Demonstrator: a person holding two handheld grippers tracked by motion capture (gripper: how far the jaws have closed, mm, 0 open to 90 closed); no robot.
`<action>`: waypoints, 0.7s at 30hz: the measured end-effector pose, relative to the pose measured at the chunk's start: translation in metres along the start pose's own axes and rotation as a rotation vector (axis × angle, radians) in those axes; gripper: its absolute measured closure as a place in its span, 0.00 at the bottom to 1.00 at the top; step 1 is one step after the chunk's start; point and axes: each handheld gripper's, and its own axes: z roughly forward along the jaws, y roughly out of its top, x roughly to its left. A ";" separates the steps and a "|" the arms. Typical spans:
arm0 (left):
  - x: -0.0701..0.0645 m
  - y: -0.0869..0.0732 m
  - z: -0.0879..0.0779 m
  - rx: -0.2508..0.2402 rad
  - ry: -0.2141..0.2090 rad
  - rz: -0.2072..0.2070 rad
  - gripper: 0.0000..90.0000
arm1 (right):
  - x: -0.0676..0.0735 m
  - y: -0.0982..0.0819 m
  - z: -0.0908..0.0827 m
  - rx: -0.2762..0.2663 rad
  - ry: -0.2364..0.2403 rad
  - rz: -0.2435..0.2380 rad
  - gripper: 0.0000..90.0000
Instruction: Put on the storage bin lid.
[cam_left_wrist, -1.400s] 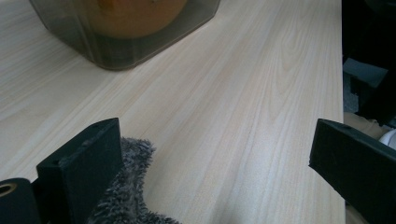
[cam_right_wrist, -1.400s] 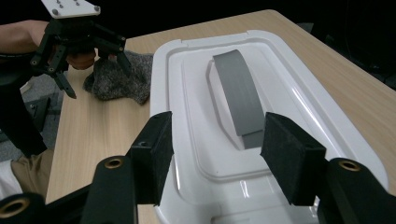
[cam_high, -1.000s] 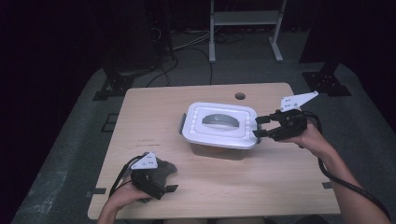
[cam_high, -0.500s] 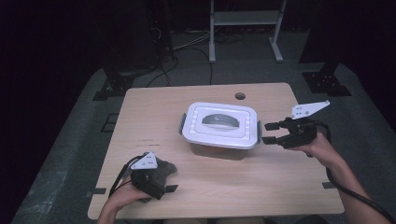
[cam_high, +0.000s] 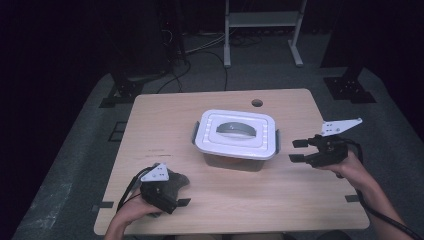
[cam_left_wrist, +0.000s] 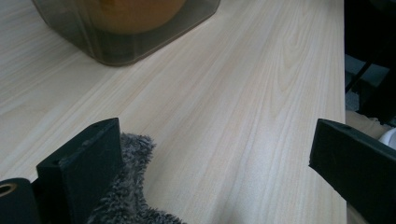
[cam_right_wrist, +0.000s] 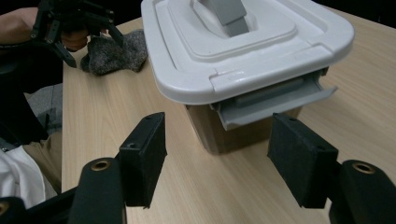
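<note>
A clear container with a white lid (cam_high: 235, 135) and grey handle stands mid-table; something orange shows through its wall (cam_left_wrist: 130, 28). My right gripper (cam_high: 298, 151) hovers just right of it, a short gap from the box, pointing at the side latch. Its jaws have just been opening and nothing is between them. In the right gripper view (cam_right_wrist: 219, 126) the grey latch (cam_right_wrist: 275, 100) hangs flipped outward under the lid's edge. My left gripper (cam_high: 181, 191) rests near the front left, open, over a dark grey fuzzy cloth (cam_left_wrist: 126, 186) that lies against one jaw.
The wooden table (cam_high: 280, 200) has a small round hole (cam_high: 257, 103) near its far edge. A white metal stand (cam_high: 260, 20) and cables sit on the floor behind the table. The person's forearms come in at the bottom corners.
My right gripper has drawn back to the right from the container's side latch and sunk a little, its jaws wider apart. The left gripper and cloth have stayed put.
</note>
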 end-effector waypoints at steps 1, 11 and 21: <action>0.000 0.000 0.000 -0.001 0.000 0.000 0.02 | 0.000 -0.002 -0.001 -0.002 -0.003 0.003 0.39; 0.000 0.000 0.001 0.001 -0.002 -0.001 0.02 | -0.002 -0.019 -0.006 -0.016 -0.018 0.048 0.37; 0.000 0.000 0.000 0.002 -0.001 -0.002 0.02 | -0.002 -0.034 -0.002 -0.005 -0.017 0.075 0.36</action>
